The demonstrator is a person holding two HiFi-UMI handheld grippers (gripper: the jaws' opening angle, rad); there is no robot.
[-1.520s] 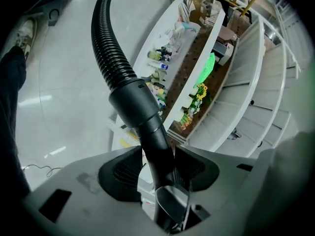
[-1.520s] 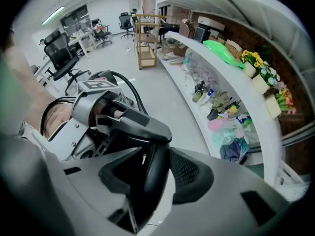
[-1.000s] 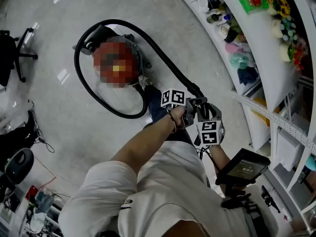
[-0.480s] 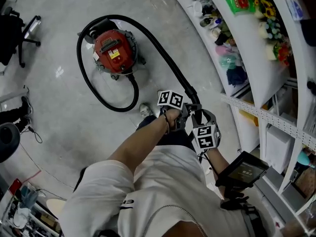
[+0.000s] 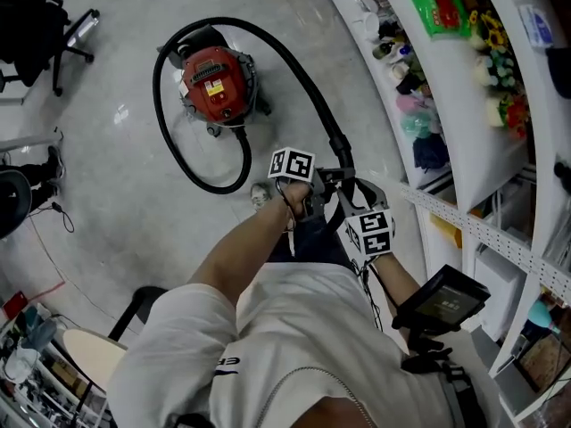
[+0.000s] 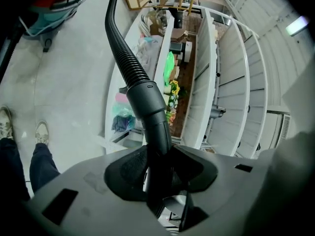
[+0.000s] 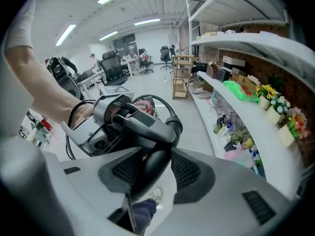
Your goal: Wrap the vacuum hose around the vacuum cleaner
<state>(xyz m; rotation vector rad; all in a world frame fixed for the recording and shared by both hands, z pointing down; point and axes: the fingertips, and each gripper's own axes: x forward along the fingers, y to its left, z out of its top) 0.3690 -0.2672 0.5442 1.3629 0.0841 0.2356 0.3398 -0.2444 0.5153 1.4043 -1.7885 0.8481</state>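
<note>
Black hose end in both grippers, red canister far off on the floor.

Fingers of my left gripper (image 6: 158, 168) have just been closing and now clamp the rigid cuff of the vacuum hose (image 6: 132, 68). My right gripper (image 7: 150, 173), just beside it, has its fingers closed on the curved handle of the same end. I judge the double hold keeps the stiff end from twisting while I steer it. Beyond, the hose runs far-left and curls loosely past the vacuum cleaner (image 5: 217, 83) on the floor (image 5: 116, 176), not yet drawn snug. Shelves (image 5: 464, 105) stand at right.
</note>
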